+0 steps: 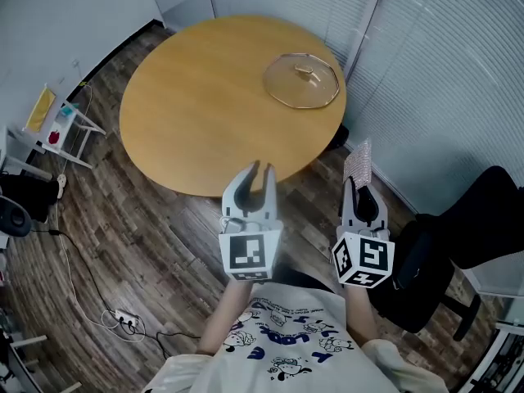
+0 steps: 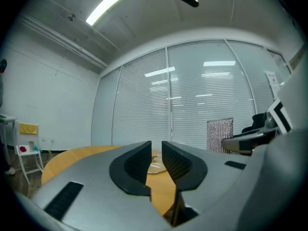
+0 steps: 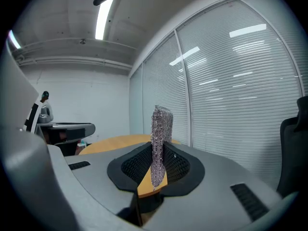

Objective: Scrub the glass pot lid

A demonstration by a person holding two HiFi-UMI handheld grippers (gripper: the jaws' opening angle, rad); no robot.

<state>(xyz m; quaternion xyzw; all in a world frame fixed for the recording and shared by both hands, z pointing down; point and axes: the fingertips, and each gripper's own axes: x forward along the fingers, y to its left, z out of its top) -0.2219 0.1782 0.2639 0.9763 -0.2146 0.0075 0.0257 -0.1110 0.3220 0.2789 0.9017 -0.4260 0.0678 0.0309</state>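
Both grippers are held level in front of the person's chest, side by side and short of the round table (image 1: 196,97), jaws pointing away toward it. The left gripper (image 1: 262,169) has its jaws a narrow gap apart with nothing between them. The right gripper (image 1: 359,187) pinches a silvery mesh scrubber (image 1: 359,160) (standing upright above the pads). The glass pot lid (image 1: 300,81) lies on the table's far right part, well apart from both.

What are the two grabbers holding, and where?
The right gripper pinches the silvery mesh scrubber by its lower end. The left gripper holds nothing.
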